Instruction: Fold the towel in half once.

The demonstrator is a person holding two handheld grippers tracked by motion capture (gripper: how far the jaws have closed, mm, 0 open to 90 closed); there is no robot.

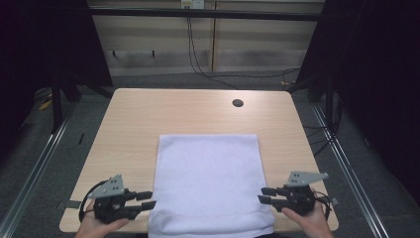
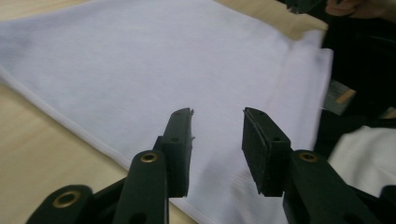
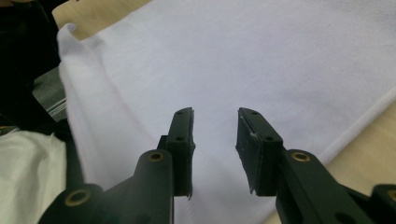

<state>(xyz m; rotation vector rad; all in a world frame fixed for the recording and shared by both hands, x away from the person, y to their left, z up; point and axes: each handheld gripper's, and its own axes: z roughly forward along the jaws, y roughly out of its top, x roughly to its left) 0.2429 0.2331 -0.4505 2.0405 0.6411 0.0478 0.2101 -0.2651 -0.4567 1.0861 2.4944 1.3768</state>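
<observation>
Both grippers sit low in the high view, one at each lower corner of a white towel [image 1: 208, 183] that lies flat on the wooden table [image 1: 133, 114]. At the lower left of that frame the left gripper [image 1: 147, 199] points right toward the towel's left edge, its jaws parted with nothing between them; in the left gripper view its black pads [image 2: 180, 149] stand apart above the cloth, the towel's hemmed edge running from the left edge down toward the bottom centre. At the lower right the right gripper [image 1: 265, 195] points left toward the towel's right edge, also part open and empty; in the right gripper view its pads [image 3: 182, 147] hover over white fabric. The towel fills the lower middle of the table, its near edge hanging over the table's front. A dark round hole [image 1: 237, 103] sits in the tabletop in the upper middle of the frame.
</observation>
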